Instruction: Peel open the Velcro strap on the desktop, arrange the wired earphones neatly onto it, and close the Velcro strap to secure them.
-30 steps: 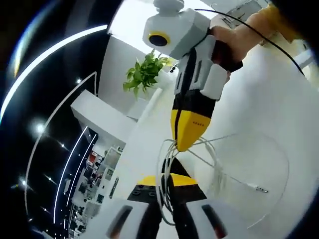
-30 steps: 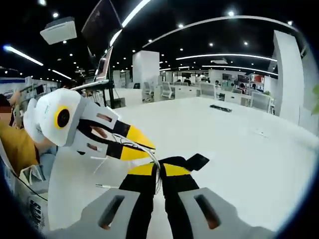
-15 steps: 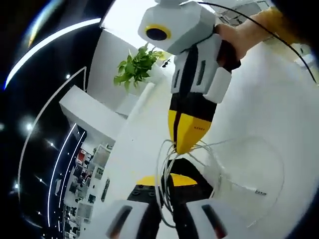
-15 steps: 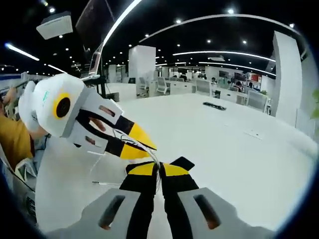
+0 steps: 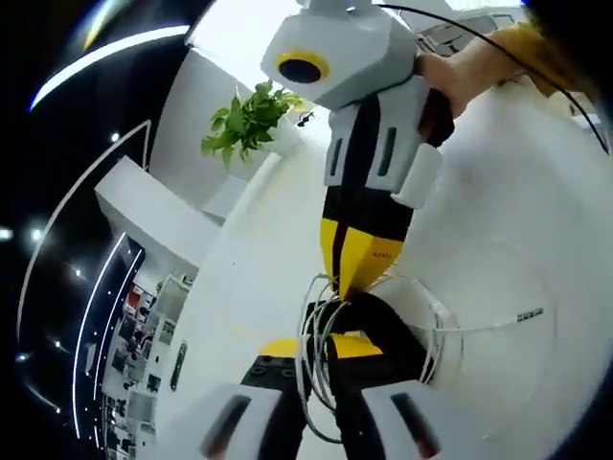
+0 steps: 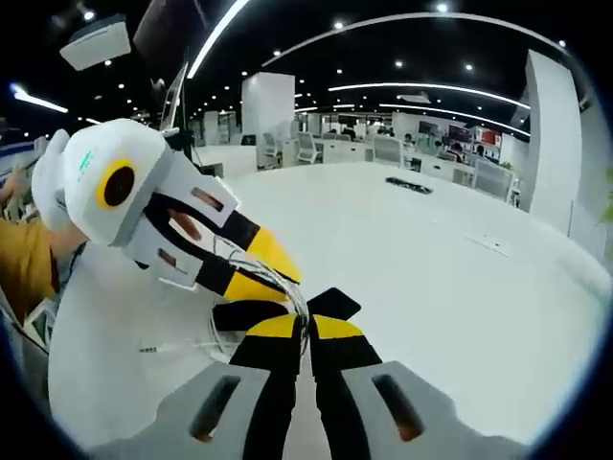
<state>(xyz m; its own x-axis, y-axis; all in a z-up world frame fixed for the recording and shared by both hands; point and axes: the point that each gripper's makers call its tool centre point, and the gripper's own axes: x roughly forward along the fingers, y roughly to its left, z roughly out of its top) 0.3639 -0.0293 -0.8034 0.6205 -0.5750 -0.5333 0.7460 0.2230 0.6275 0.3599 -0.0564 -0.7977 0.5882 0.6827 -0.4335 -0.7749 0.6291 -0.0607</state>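
Earphones: thin white wired earphones (image 5: 321, 350) hung in a bunch of loops, gathered between the tips of the two tongs above the table; in the left gripper view one strand ran out to the right and ended in a small metal plug (image 5: 530, 314) lying on the table
Velcro strap: flat black Velcro strap (image 5: 388, 331) lay just behind the bunched loops, touching them, its free end pointing away over the table; in the right gripper view it showed as a black flap (image 6: 330, 304) past the jaw tips
Left gripper: black-and-yellow two-jaw left gripper (image 5: 321, 347) had its jaws drawn together on the earphone loops, the cable passing between the yellow tips; in the right gripper view it came in from the left (image 6: 273, 278), white-bodied, its tip meeting the wires
Right gripper: black-and-yellow right gripper (image 6: 306, 328) had its jaws nearly closed, with only a narrow slit between them and white strands pinched there; in the left gripper view it reached down from above (image 5: 354, 283), its yellow point on the top of the bunch
Hand: a person's hand (image 5: 450, 77) held the right gripper's grip; a yellow sleeve sat behind it
Table: broad smooth white table (image 6: 431, 268) lay under everything
Surroundings: leafy green potted plant (image 5: 239, 120) stood at the table's far edge; office desks and ceiling lights lay beyond
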